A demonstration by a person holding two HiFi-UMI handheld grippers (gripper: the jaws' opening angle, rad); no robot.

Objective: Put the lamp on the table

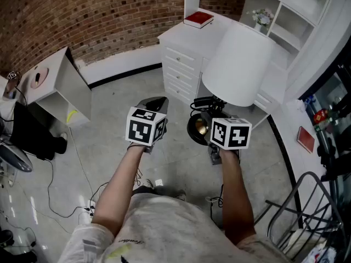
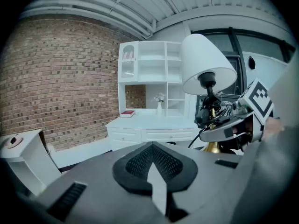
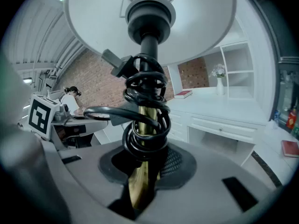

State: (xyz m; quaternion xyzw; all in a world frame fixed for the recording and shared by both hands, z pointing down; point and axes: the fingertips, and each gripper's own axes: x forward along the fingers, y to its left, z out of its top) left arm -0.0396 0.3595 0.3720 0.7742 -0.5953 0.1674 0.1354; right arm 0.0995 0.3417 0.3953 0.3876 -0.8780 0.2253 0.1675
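**Off the floor: lamp [image 1: 238, 64] in right tongs [image 3: 140, 192]**

The right tongs are clamped on the brass stem [image 3: 141, 169], just under the coiled black cord [image 3: 147, 125]. The left tongs [image 2: 154, 171] are closed with nothing in them, beside the lamp. The lamp is held above the floor [image 1: 109, 147]. Its white shade [image 2: 205, 62] leans toward the white surface [image 1: 181, 37], where a red book [image 1: 198, 19] lies.

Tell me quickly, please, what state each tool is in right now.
Left tool: closed, nothing in it.
Right tool: closed on the brass stem of the lamp.
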